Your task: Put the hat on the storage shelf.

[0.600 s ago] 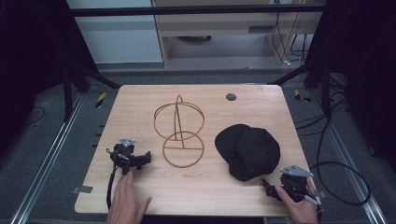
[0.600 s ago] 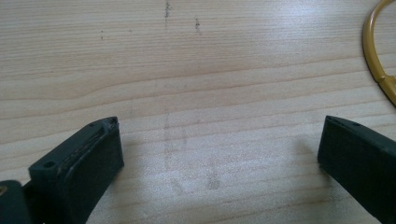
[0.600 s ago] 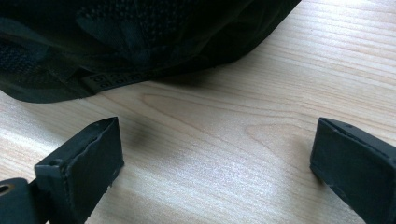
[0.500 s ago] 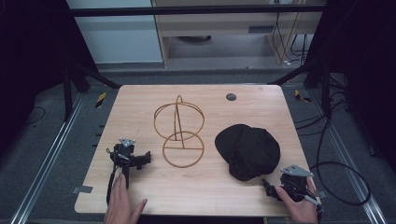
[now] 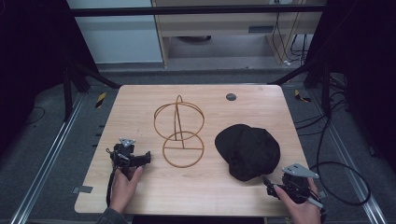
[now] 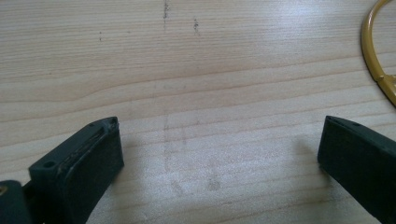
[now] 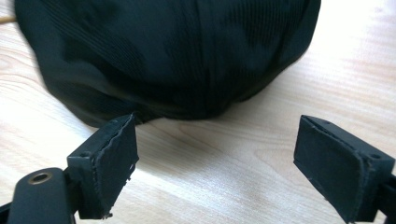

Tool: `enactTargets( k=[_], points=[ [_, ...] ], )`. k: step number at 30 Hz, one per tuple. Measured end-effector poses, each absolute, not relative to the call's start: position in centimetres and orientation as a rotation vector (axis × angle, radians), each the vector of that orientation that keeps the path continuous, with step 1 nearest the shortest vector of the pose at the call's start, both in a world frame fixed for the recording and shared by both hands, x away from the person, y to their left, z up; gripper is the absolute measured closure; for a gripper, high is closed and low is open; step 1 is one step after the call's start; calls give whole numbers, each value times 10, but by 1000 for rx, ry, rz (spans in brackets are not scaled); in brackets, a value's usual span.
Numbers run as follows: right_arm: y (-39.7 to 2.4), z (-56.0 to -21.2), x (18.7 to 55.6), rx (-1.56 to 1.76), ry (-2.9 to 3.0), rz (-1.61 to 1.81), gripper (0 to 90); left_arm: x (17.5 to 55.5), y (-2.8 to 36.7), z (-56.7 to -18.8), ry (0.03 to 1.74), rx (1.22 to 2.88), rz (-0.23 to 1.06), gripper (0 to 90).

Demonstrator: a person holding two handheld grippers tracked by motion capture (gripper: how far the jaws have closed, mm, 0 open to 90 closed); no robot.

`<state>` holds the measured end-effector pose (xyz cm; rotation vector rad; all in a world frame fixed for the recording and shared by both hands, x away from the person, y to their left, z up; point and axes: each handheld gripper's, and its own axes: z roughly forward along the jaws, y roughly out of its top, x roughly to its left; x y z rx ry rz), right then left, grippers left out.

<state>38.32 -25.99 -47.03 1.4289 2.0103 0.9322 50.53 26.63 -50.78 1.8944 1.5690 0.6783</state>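
- Resting on the right half of the wooden table (image 5: 140, 196), a black cap (image 5: 248, 150) spreads out as a soft, rounded mound of dark fabric; in the right gripper view its cloth (image 7: 177, 56) shows fine ribbed lines and a drooping lower edge that meets the wood.
- Standing near the table's middle, a golden wire stand (image 5: 180, 135) has a flat ring base, an upright rod and a second ring held up above it; the cap lies just beside it on the right, apart from it.
- Close to the front right corner, the right gripper (image 5: 273, 186) is held in a hand (image 5: 303, 207), pointing at the cap's near edge; its jaws stand wide apart with bare wood between them, and the left jaw tip sits just short of the cap's hem.
- Near the front left edge, the left gripper (image 5: 144, 157) lies under the person's other hand (image 5: 122, 184), aimed toward the stand's base; its jaws are spread wide over bare wood, and a curve of the golden ring (image 6: 376, 56) shows at the upper right of the left gripper view.
- A small dark disc (image 5: 230, 97) sits near the far edge.
- Compared with a moment ago, the left hand has moved up from the front edge onto the left gripper; cap, stand and right gripper sit as before.
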Motion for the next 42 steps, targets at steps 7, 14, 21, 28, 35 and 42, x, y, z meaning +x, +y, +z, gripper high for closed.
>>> enactTargets(
  k=[7, 14, 21, 28, 35, 42],
  points=[
    [-258, -436, 384, 1396, 2086, 938, 129, 505, 266, -508, 1568, 1895, 678, 0],
    [-252, -398, 396, 1372, 2146, 890, 118, 505, 265, -508, 1574, 1889, 678, 0],
    [-233, -385, 425, 1364, 2218, 882, 91, 504, 264, -508, 1574, 1893, 681, 0],
    [-212, -388, 461, 1418, 2229, 874, 84, 504, 263, -508, 1568, 1893, 676, 0],
    [-206, -394, 476, 1466, 2217, 829, 82, 504, 262, -508, 1558, 1901, 673, 0],
    [-207, -400, 483, 1484, 2248, 783, 158, 504, 260, -508, 1546, 1908, 668, 0]
  ],
)
